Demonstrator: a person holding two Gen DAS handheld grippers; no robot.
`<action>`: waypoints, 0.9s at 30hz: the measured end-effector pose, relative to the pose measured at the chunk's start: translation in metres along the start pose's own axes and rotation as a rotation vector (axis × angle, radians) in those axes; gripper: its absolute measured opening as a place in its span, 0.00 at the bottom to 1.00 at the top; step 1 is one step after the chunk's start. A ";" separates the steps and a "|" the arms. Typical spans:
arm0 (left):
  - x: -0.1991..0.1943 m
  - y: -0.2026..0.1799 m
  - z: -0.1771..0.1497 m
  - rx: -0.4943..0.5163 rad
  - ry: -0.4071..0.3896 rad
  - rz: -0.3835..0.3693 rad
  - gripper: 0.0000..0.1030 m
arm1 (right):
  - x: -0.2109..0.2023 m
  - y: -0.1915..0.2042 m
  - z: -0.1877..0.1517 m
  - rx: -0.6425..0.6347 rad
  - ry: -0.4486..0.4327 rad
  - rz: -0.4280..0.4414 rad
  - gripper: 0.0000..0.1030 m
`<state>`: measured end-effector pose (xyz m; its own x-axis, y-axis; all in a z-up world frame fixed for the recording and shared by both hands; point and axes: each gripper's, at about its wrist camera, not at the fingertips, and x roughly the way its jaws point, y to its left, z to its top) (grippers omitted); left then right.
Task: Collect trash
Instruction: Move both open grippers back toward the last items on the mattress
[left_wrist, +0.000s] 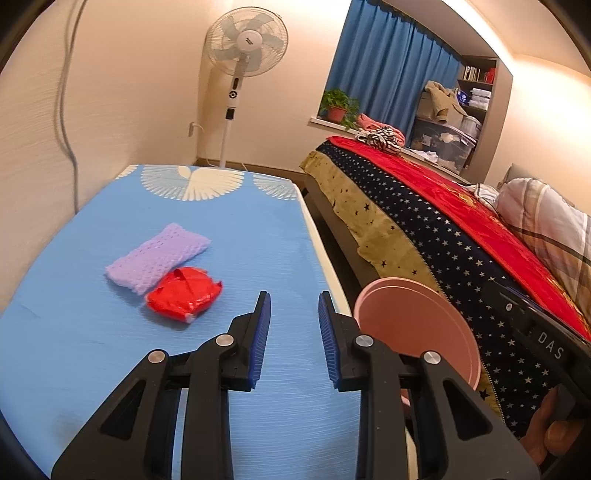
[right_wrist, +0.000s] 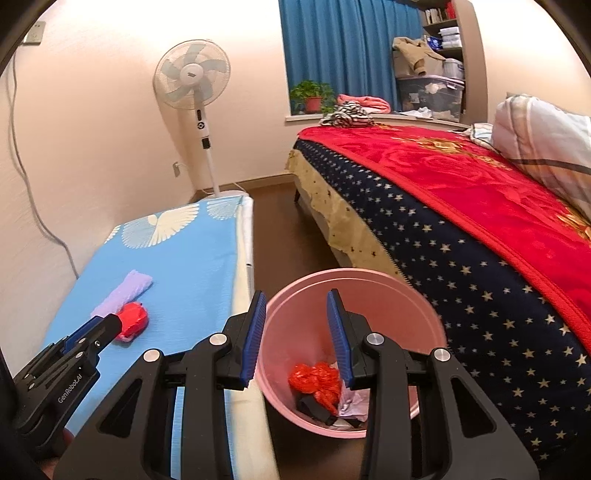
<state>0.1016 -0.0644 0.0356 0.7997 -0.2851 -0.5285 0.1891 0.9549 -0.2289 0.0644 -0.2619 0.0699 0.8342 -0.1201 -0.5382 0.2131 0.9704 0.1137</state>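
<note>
Both black grippers with blue pads, left gripper (left_wrist: 294, 339) and right gripper (right_wrist: 297, 338), spread and empty; next, pinching the crumpled red plastic wrapper (left_wrist: 184, 293) left of centre for the pink plastic bin (right_wrist: 436, 332).

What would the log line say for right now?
left gripper: open, empty | right gripper: open, empty, over pink bin | red wrapper, purple net: on blue table

Left wrist view: close above the blue surface (left_wrist: 221, 236), angled down and forward toward the fan (left_wrist: 246, 44) in the corner. Right wrist view: further right, over the pink bin (right_wrist: 354, 291) between surface and bed (right_wrist: 461, 206), same heading. Shared: surface, bin, fan, curtain (left_wrist: 384, 59), bed.
</note>
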 end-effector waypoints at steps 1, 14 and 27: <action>0.000 0.002 0.000 -0.002 0.000 0.003 0.25 | 0.001 0.002 -0.001 -0.004 0.001 0.005 0.34; -0.008 0.064 -0.003 -0.097 -0.014 0.114 0.25 | 0.028 0.055 -0.012 -0.039 0.039 0.156 0.22; -0.007 0.125 -0.004 -0.198 -0.031 0.272 0.25 | 0.073 0.126 -0.028 -0.051 0.108 0.380 0.22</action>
<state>0.1173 0.0564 0.0070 0.8234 -0.0166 -0.5673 -0.1456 0.9599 -0.2394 0.1379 -0.1425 0.0217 0.7897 0.2699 -0.5509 -0.1282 0.9508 0.2820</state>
